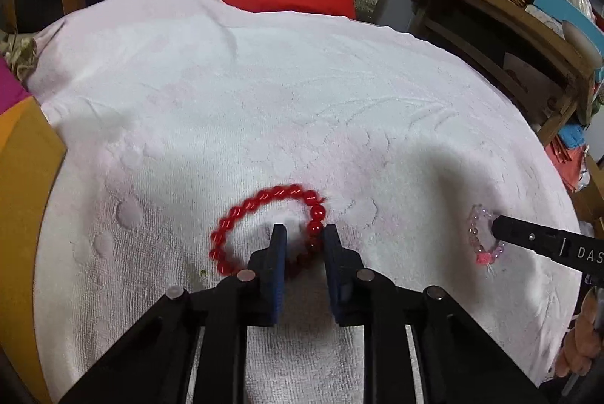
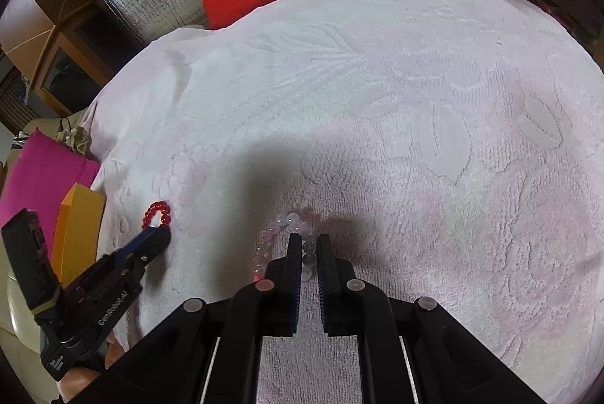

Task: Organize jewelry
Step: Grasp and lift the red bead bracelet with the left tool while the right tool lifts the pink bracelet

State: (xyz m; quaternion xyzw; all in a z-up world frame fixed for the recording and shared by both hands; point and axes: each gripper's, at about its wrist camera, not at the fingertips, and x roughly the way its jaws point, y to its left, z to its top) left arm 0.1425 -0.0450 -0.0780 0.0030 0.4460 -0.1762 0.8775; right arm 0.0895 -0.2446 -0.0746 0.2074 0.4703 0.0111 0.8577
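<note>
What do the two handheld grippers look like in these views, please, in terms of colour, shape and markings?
Both are black plastic. The left gripper and right gripper each have two flat fingers with ribbed blue pads, angular linkage arms and round silver pin heads. White lettering marks the bodies, with "GenRobot.AI" readable on the left one in the right wrist view. No cables or sleeves are visible.

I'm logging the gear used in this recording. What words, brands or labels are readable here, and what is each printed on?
"DAS", cut off by the picture's edge: on the black body of the right gripper.
"GenRobot.AI": on the black body of the left gripper.
Small white print lower on that body: too small to read.
The bracelets and the white towel show no text.
</note>
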